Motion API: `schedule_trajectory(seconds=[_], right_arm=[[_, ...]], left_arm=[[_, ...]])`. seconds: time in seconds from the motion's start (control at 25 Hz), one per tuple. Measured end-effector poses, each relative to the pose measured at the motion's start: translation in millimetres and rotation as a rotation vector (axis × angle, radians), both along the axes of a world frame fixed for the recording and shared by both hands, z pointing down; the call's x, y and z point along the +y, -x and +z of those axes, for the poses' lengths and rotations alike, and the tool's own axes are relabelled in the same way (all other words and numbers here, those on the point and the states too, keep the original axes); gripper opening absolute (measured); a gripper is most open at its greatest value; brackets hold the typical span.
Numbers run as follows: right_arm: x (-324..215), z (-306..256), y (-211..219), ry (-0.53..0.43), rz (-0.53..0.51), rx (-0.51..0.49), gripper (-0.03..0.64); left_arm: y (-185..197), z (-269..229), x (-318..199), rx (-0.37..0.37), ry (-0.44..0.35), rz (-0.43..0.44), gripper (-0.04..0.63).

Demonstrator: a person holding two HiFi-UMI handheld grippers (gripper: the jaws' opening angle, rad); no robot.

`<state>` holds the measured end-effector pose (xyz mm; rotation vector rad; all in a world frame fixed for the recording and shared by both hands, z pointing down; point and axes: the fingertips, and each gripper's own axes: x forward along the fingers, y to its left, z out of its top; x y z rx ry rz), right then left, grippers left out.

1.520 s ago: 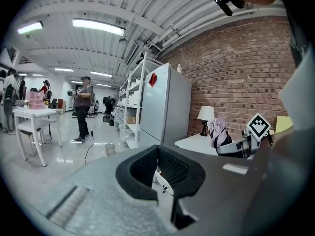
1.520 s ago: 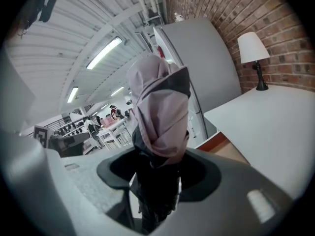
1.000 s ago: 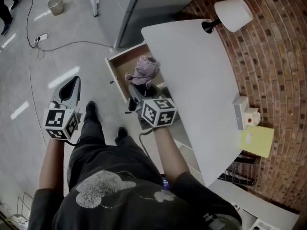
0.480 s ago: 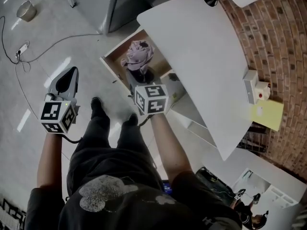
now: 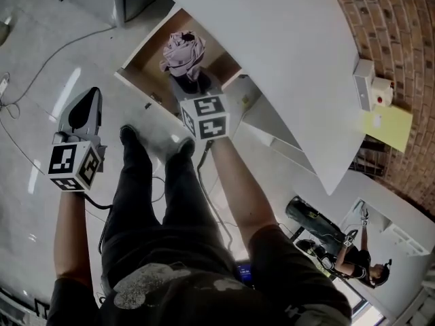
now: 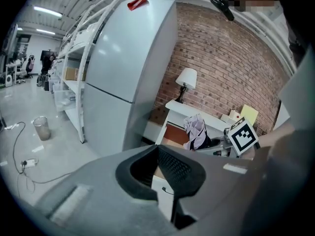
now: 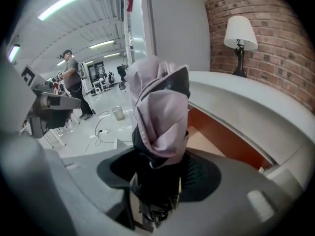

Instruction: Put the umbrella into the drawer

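Right claw [image 5: 191, 87] grips umbrella [image 5: 181, 48] over open drawer [image 5: 136, 85].

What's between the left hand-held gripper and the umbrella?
Head view: past the left hand-held gripper lies bare floor, then the front panel of the open drawer. The umbrella, clamped in the right hand-held gripper, is above it.

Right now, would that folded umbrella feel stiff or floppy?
Probably both: the umbrella sticks straight out of the right gripper, suggesting a stiff core, while its loose lilac folds would likely flop. Seemingly light: one gripper carries it.
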<state>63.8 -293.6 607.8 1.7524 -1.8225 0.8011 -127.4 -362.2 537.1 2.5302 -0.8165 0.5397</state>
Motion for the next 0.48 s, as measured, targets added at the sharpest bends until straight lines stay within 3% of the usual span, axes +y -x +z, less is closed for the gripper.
schedule_trajectory(seconds=[0.48], right_arm=[[-16.0,98.8,-10.5,0.142,0.037,-0.023,0.239]], left_arm=[[-7.6,50.8,-16.4,-0.021,0.026,0.034,0.011]])
